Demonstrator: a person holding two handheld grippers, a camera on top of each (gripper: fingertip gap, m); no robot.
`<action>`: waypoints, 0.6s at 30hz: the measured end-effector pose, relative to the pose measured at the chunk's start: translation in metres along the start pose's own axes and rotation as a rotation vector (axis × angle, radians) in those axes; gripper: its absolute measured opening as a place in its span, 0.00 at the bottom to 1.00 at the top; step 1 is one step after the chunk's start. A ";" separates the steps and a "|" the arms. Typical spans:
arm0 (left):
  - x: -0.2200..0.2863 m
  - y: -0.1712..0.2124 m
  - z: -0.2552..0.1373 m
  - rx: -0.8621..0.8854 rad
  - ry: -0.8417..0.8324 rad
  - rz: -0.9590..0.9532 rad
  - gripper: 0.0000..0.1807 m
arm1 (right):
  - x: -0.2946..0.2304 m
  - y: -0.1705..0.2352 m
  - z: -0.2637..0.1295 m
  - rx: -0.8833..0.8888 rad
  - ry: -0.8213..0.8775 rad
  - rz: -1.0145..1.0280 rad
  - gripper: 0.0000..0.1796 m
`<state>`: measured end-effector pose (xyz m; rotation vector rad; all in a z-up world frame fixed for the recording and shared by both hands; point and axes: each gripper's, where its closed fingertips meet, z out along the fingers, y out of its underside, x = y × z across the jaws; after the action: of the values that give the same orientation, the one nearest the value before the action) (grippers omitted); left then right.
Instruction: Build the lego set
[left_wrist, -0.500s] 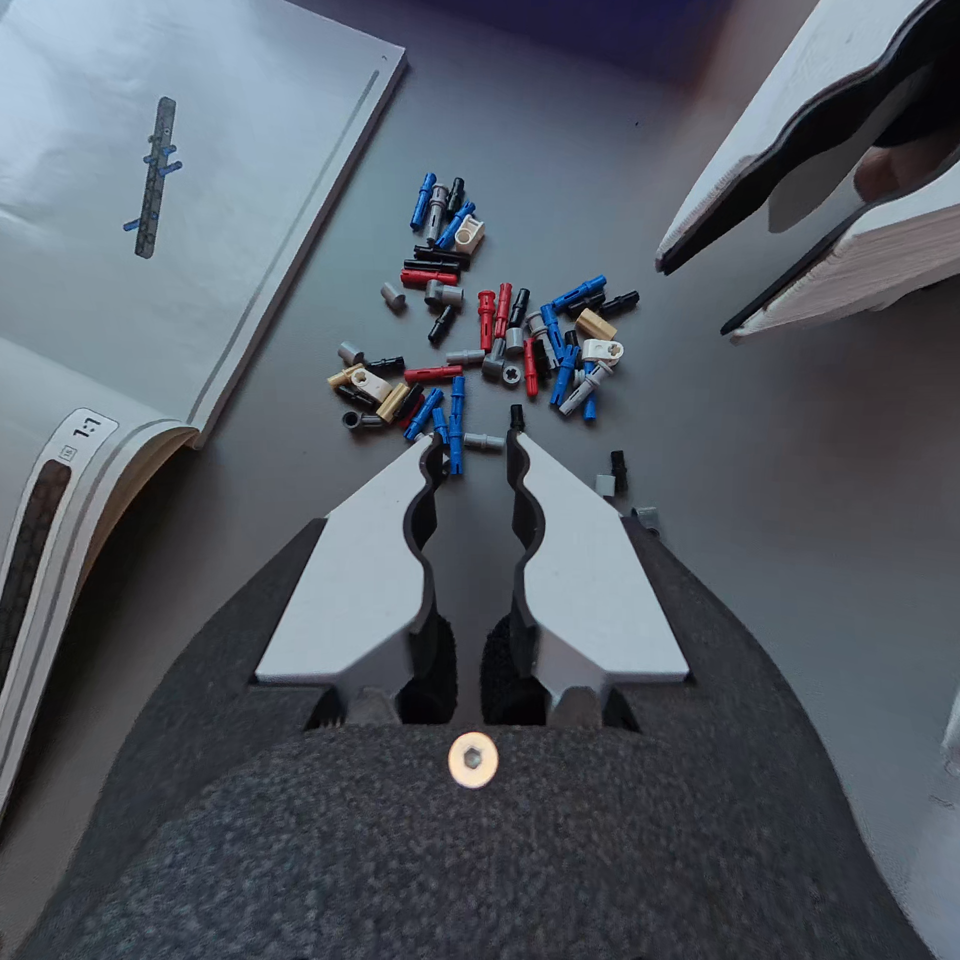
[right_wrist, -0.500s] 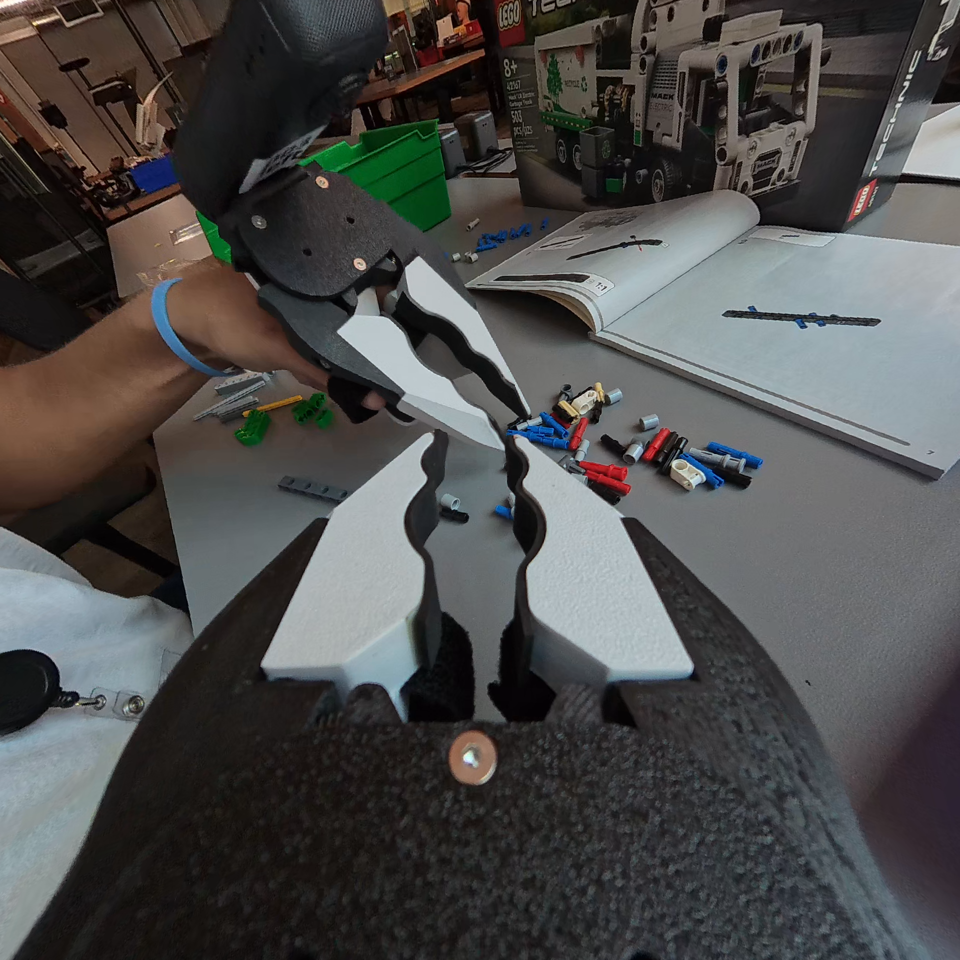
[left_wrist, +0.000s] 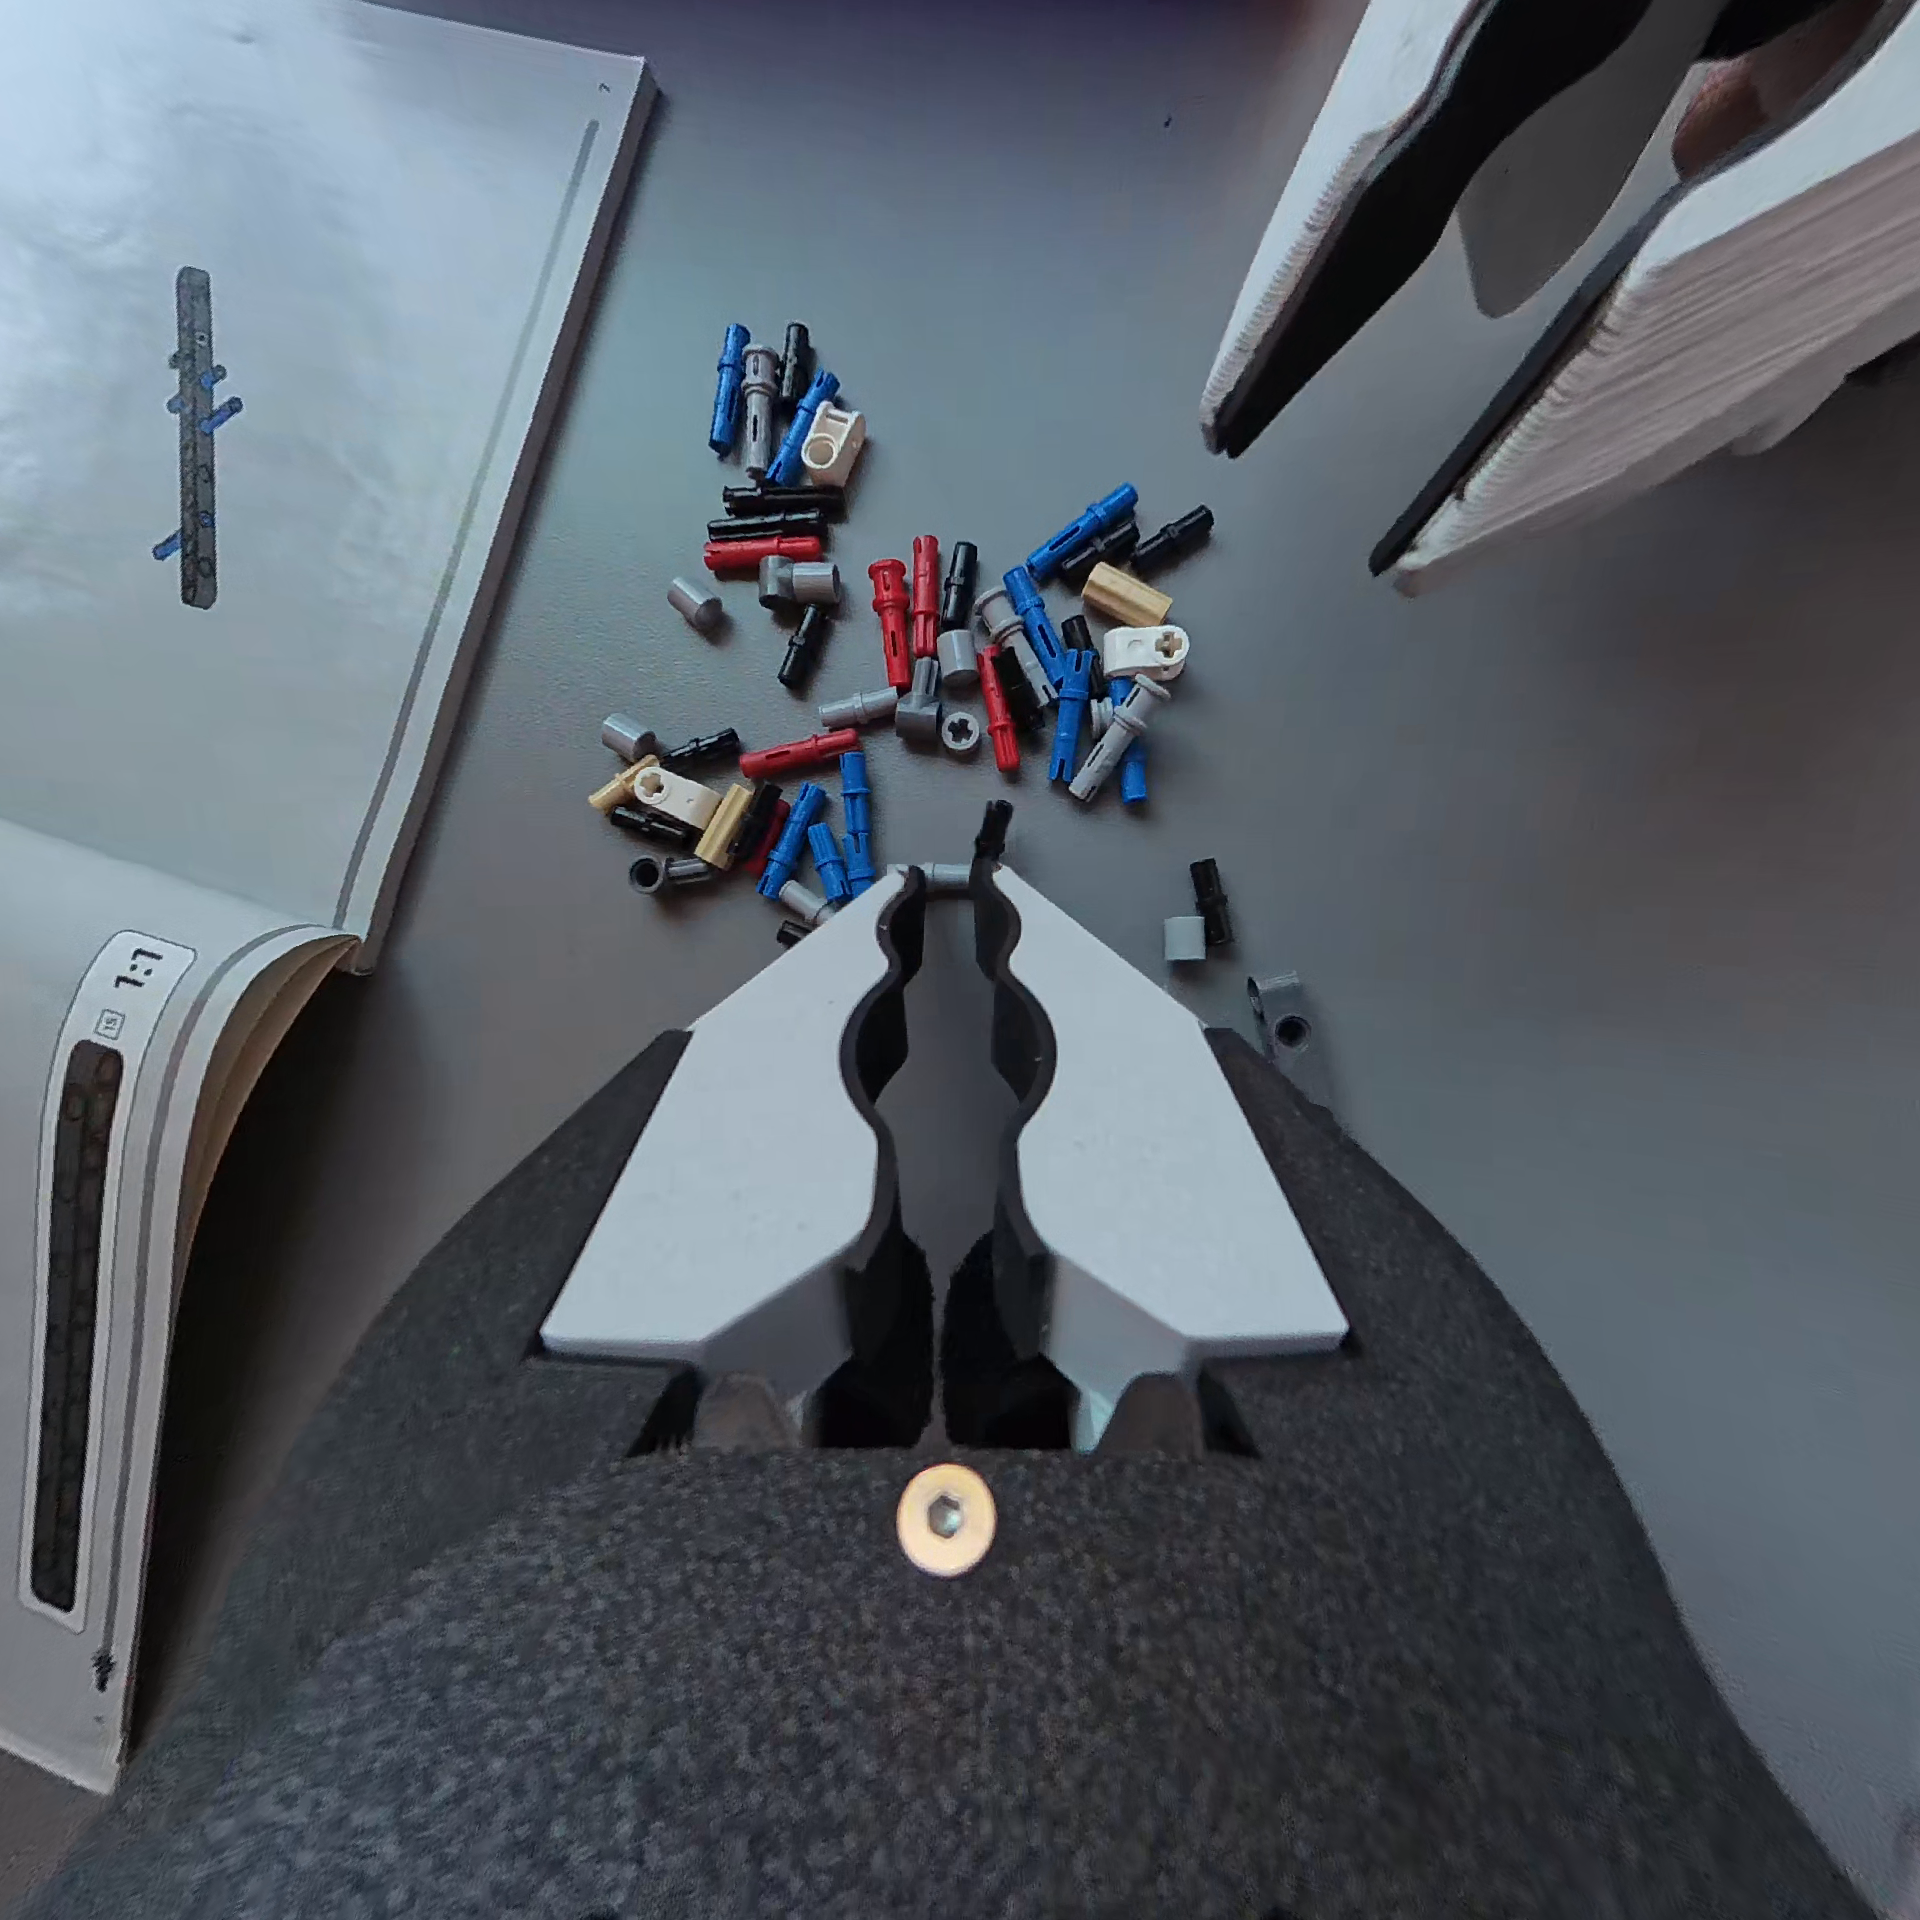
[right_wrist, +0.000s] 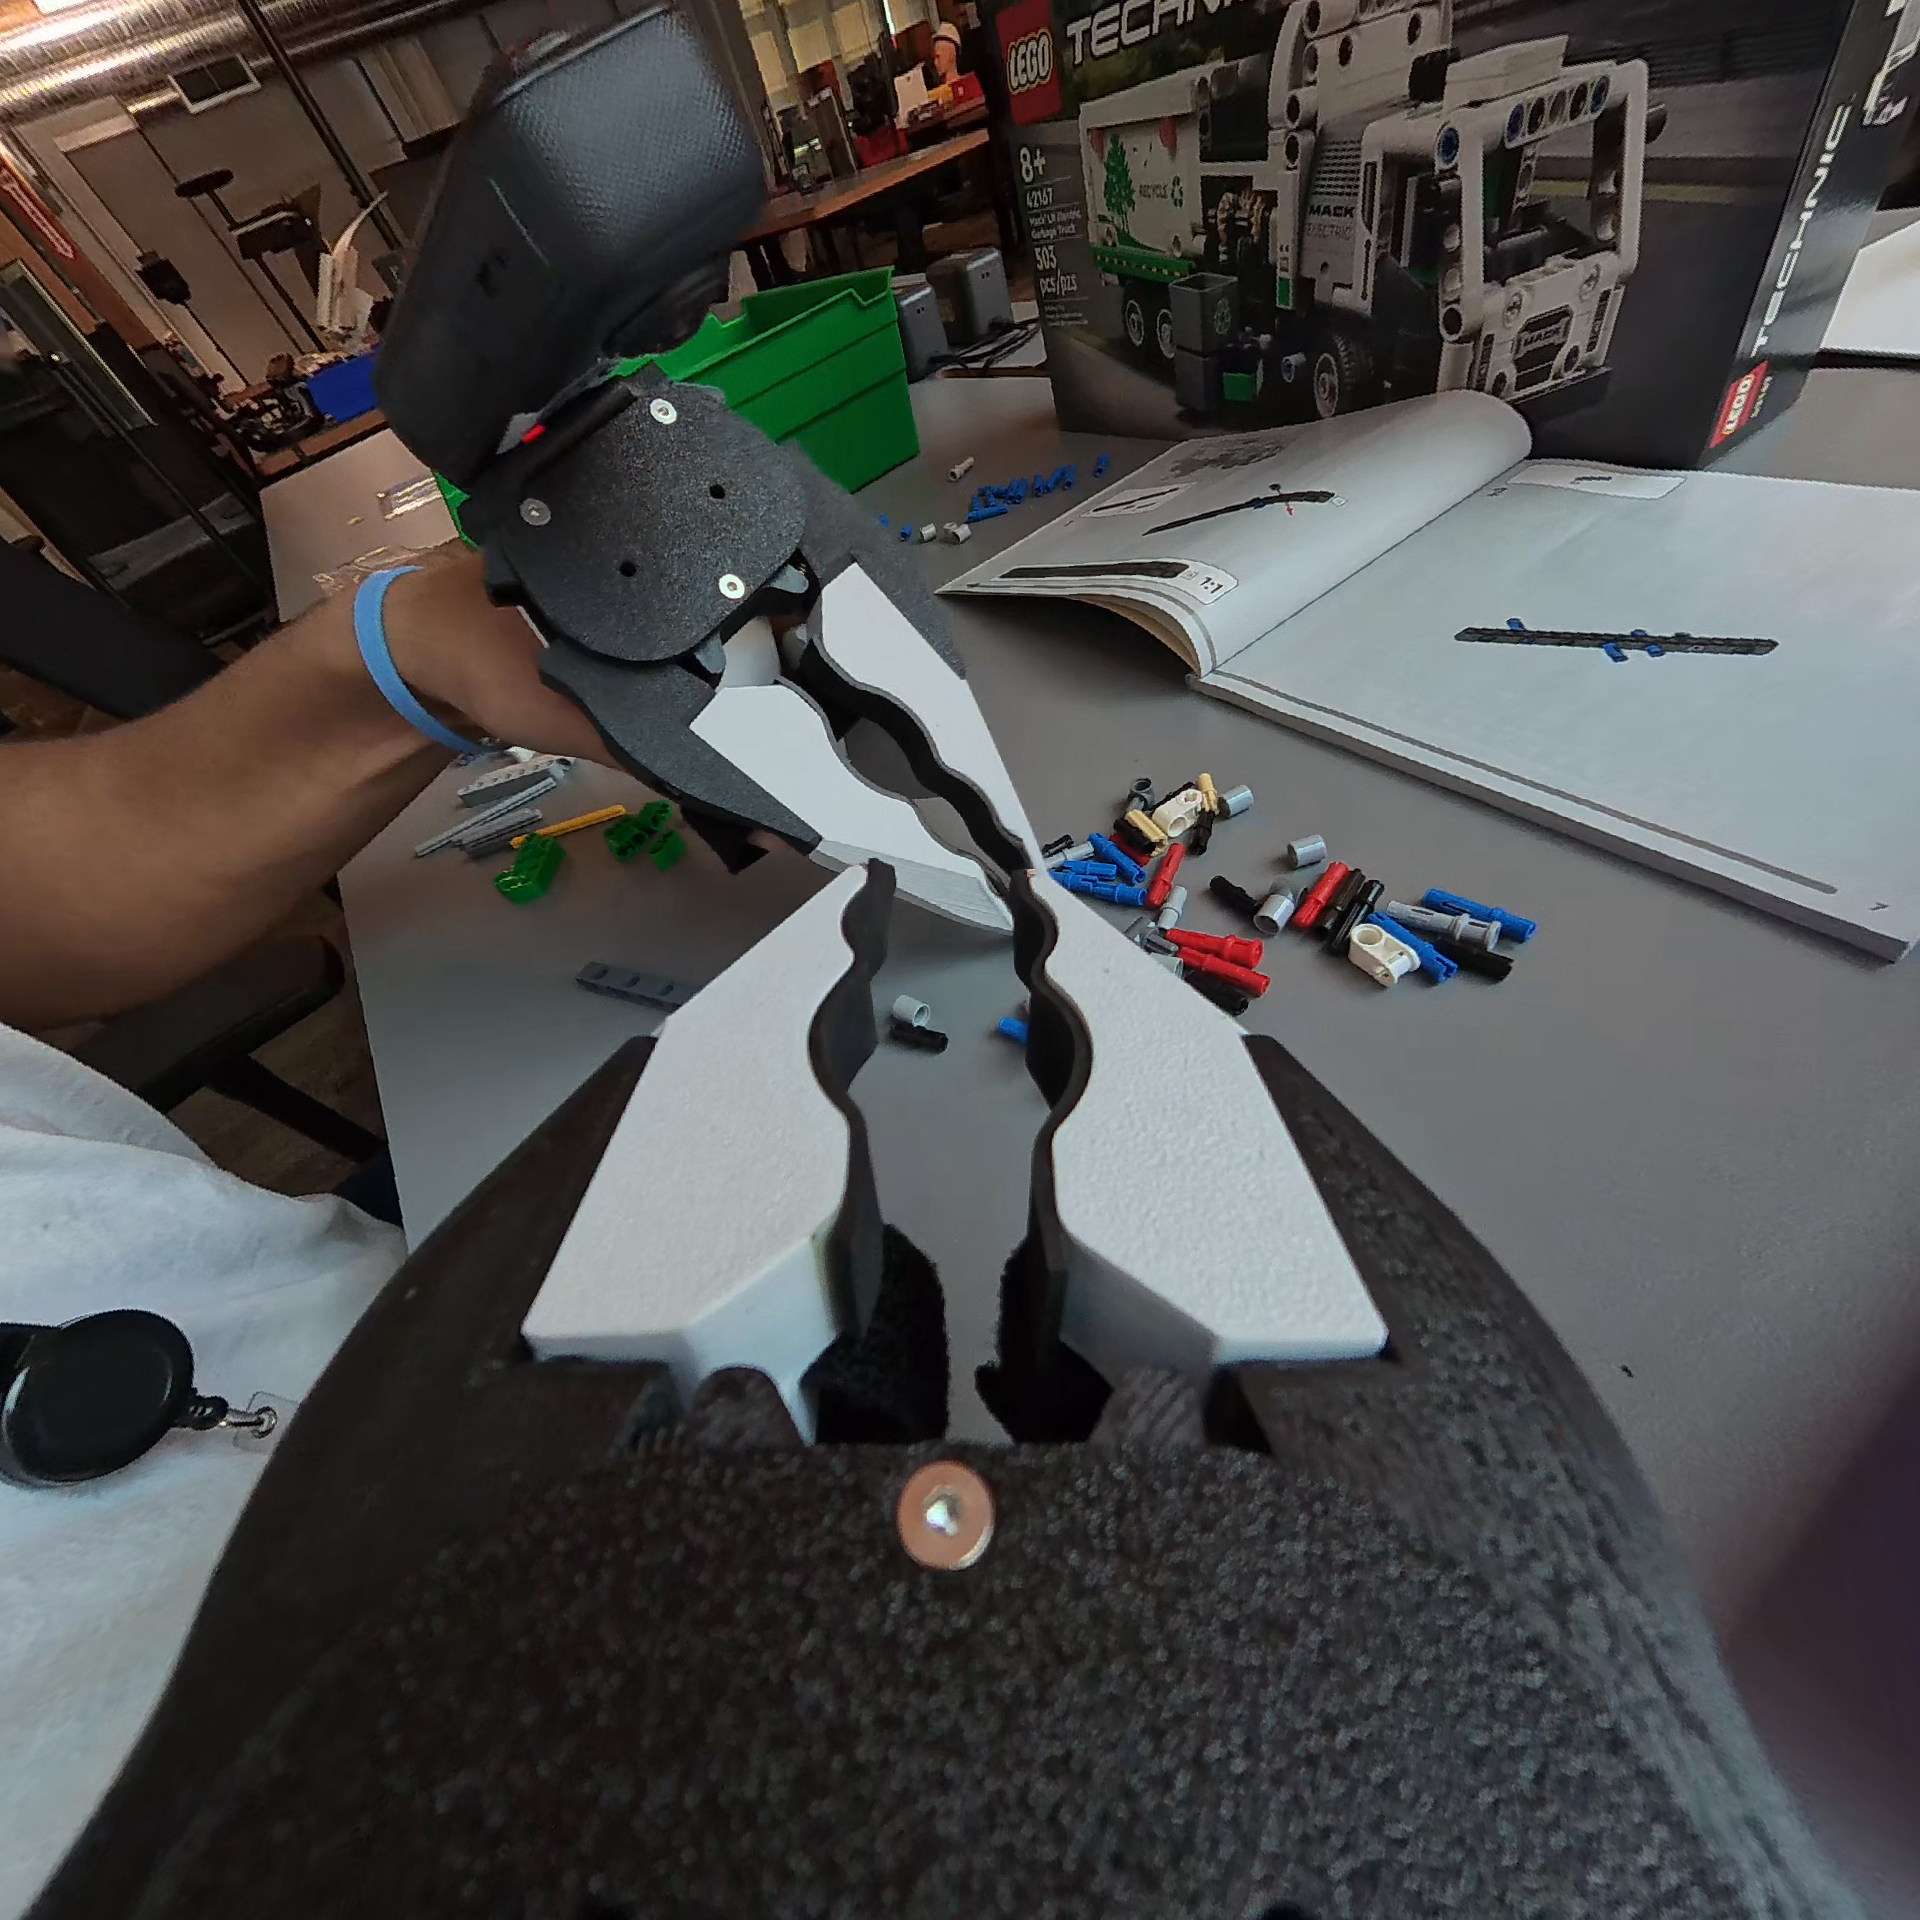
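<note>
Light grey plastic, short and cylindrical: a small grey pin (left_wrist: 948, 873) lies crosswise between the fingertips of the left hand-held gripper (left_wrist: 943, 878), its long axis running left to right across the view. The tips are closed down on its two ends, with a black pin (left_wrist: 992, 826) touching just beyond. The fingers (left_wrist: 769, 1122) are matte pale slabs with wavy black rubbery inner edges, set in a speckled black housing.

Ahead lies the pile of pins and connectors (left_wrist: 914, 644) on the smooth grey worktop (left_wrist: 1558, 1039) (glossy blue, red, black, tan and white pieces pointing every way). A stray black pin and grey bush (left_wrist: 1195, 920) sit to the right, apart from the pile.

The open instruction booklet (left_wrist: 312, 416) lies flat to the left, its page showing a long dark beam.

The right hand-held gripper (right_wrist: 951, 883) hovers above the worktop, fingers apart and empty, its tips near the left one's. Behind it: green bricks (right_wrist: 582, 847), a green bin (right_wrist: 821, 384) and the set's box (right_wrist: 1403, 208).
</note>
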<state>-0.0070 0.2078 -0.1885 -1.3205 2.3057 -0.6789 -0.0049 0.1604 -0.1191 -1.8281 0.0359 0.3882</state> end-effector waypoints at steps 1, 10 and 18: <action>0.000 0.002 0.000 -0.007 0.002 -0.001 0.00 | 0.000 0.000 0.000 0.000 0.000 0.000 0.13; 0.007 -0.005 -0.007 0.039 0.016 0.138 0.07 | 0.000 0.000 0.000 0.000 -0.004 0.004 0.13; 0.014 0.005 -0.001 -0.013 0.126 0.137 0.05 | 0.000 0.000 -0.001 0.002 -0.003 0.008 0.13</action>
<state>-0.0177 0.1982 -0.1922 -1.1421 2.4782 -0.7214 -0.0052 0.1598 -0.1189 -1.8261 0.0416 0.3962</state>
